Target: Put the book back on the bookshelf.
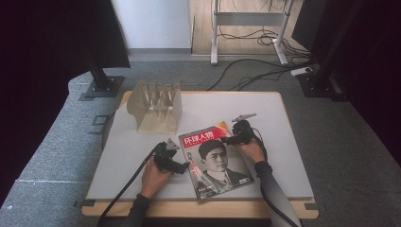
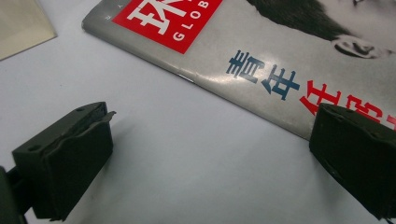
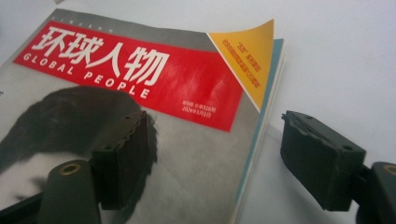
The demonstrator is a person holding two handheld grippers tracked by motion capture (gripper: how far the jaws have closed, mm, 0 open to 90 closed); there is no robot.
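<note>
Item: glossy red-and-grey portrait magazine (image 1: pixel 215 161), lying flat on the white table (image 1: pixel 283 156). I am straddling its edges, left gripper (image 2: pixel 210 154) and right gripper (image 3: pixel 215 158) both gaping wide, gripping nothing. Next, probably: closing on an edge to lift.

The magazine (image 3: pixel 140 116) lies on the white table (image 1: pixel 283 142). Its cover has a red banner (image 3: pixel 135 77) with the white Chinese title 环球人物, and under it, in white Latin letters, "GLOBAL PEOPLE". At the right lower end of this banner there are two small white lines, too small to read. The yellow corner triangle (image 3: pixel 250 60) has some small red Chinese lines, also not readable.

In the left gripper view, the same banner (image 2: pixel 168 21) shows a part of one white character and the letters "GLOB". Lower on the cover stand the blue characters 青年 (image 2: pixel 264 74), then red characters beginning with 任 (image 2: pixel 322 100); the next ones are partly hidden.
</note>
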